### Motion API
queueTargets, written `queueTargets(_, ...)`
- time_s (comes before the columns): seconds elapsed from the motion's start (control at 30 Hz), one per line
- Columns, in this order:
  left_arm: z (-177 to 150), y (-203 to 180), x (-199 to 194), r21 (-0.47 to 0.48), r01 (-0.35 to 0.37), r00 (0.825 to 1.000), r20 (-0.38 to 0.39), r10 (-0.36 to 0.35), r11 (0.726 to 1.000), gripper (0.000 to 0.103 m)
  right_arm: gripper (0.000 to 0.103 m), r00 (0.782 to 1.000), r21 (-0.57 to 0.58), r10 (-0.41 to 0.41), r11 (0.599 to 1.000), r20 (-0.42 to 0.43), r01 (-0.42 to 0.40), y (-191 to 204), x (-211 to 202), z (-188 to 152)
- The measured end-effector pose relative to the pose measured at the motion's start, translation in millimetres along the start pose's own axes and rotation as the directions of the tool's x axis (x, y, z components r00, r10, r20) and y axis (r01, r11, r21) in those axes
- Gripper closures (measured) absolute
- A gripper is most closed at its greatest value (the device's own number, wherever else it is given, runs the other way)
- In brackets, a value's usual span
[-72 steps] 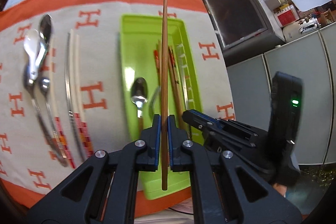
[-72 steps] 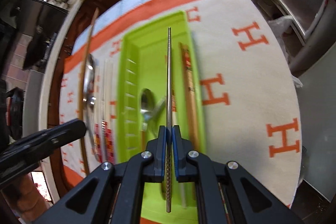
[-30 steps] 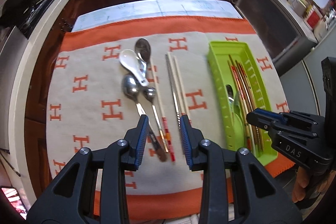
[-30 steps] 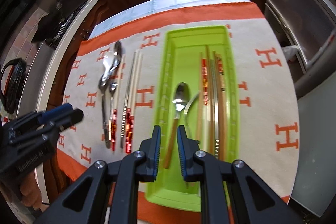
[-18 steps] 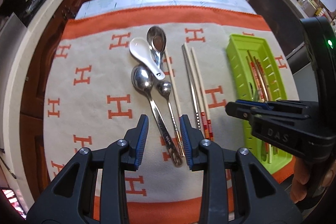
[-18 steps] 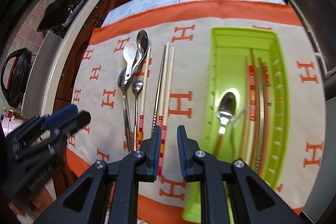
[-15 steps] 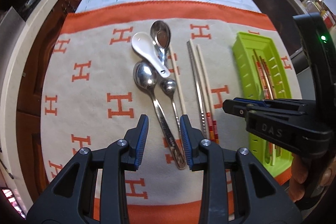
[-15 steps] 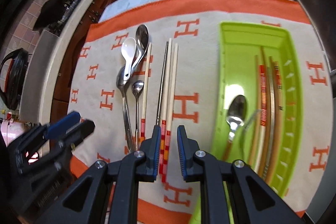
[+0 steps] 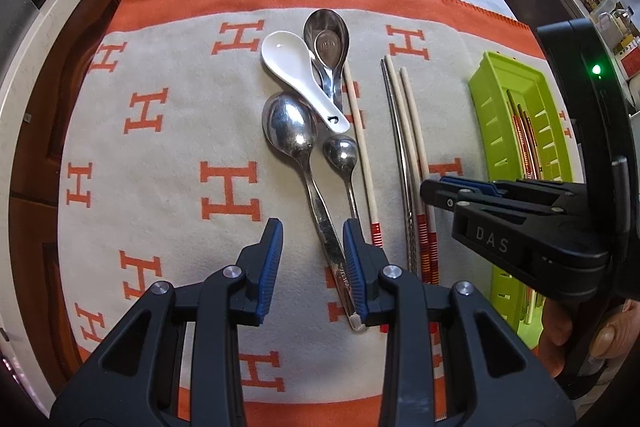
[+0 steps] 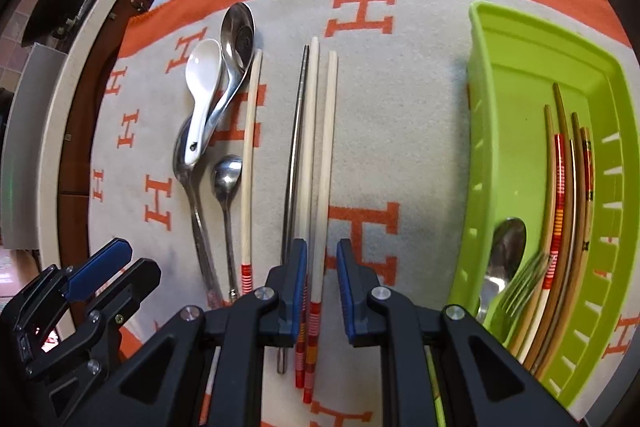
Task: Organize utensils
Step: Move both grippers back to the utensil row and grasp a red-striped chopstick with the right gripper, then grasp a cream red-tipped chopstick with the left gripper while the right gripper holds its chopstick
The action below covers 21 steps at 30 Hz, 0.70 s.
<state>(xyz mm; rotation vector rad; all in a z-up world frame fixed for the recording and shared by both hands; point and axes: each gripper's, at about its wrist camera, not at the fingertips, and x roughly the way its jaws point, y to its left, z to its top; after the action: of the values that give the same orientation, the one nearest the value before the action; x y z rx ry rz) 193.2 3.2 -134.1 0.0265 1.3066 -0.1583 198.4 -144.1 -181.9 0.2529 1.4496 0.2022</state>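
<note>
Your left tool [image 9: 313, 239] points steeply down at the surface [image 9: 168, 163], jaws spread w/ nothing pinched. The big steel spoon [image 9: 298, 147] handle runs into the gap, close to the right pad [image 9: 354, 259]; can't tell if it touches. Left pad sits over bare cloth. Small steel spoon [image 9: 341, 157] lies just right of the big one, handle passing behind the right pad. White ceramic spoon [image 9: 296, 75] lies ahead of the tool, overlapping a wide steel spoon [image 9: 327, 41] beyond it. Lone cream chopstick w/ red-striped end [image 9: 362, 147] is just right of the right pad.

Your right tool [image 10: 321, 263] also points down, jaws apart w/ a narrower gap, nothing gripped. One cream chopstick [image 10: 325, 163] runs straight through the gap, not touched on either side that I can see. Its twin [image 10: 310, 147] and the steel chopstick [image 10: 296, 139] lie just left of it, passing under the left pad [image 10: 298, 279]. Striped ends stick out below the pads toward you.

Green tray [image 10: 532, 39] sits to the right of the right tool, well apart. Inside: several wooden chopsticks [image 10: 560, 195], a spoon [image 10: 506, 251] and a fork [image 10: 524, 283], packed along the far-right side.

In the left view the right tool shows at right, w/ your hand [image 9: 576, 339] on its grip. In the right view the left tool shows at lower left.
</note>
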Motion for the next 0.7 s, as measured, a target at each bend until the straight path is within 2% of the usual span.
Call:
queueTargets(0.23, 1, 1, 1, -0.010, 0.007, 1.000, -0.002, -0.007, 1.000, 0.075, 0.092, 0.997, -0.055, -0.072, 0.996, 0.025, 0.073, 13, 5, 4)
queueTargets(0.37, 1, 2, 3, -0.019, 0.009, 1.000, -0.009, -0.009, 1.000, 0.075, 0.091, 0.982, -0.153, -0.178, 0.970, 0.070, 0.187, 35, 9, -2)
queueTargets(0.43, 1, 2, 2, -0.019, 0.008, 1.000, -0.011, -0.009, 1.000, 0.075, 0.091, 0.975, -0.176, -0.203, 0.960, 0.093, 0.217, 40, 10, -5)
queueTargets(0.6, 4, -5, -1, -0.001, 0.011, 1.000, -0.006, -0.011, 1.000, 0.075, 0.098, 0.986, -0.094, -0.140, 0.984, 0.094, 0.149, 21, 4, -5)
queueTargets(0.7, 9, -14, -1, 0.008, 0.045, 0.999, -0.010, -0.045, 0.999, 0.075, 0.098, 0.994, -0.037, -0.063, 0.997, 0.088, 0.066, 6, -4, -7)
